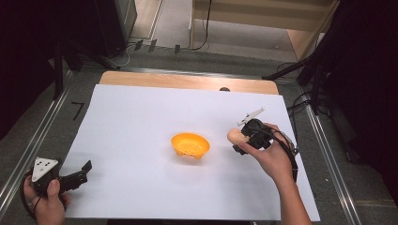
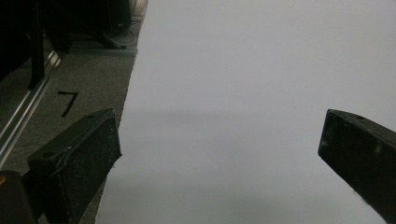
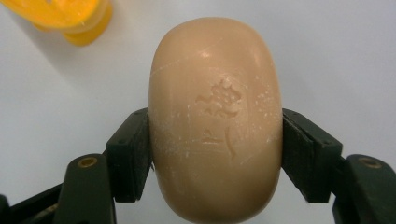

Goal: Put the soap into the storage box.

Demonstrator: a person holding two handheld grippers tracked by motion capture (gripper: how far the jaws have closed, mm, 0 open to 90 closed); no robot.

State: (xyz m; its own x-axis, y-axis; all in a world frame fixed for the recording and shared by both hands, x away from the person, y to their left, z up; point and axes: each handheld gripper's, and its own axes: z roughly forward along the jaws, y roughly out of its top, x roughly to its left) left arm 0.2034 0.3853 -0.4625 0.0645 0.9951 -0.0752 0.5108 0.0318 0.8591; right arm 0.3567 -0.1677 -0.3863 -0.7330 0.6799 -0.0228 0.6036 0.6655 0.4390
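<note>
One raised gripper (image 3: 215, 154) around soap (image 3: 215, 121)

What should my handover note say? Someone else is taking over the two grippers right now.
Right gripper: shut on the bar of soap, held above the white sheet, right of the orange soap dish.
Left gripper: open, nothing between its jaws, at the sheet's near left edge.
Done: soap picked up.
Left: probably set the soap in the dish, then let go.
</note>
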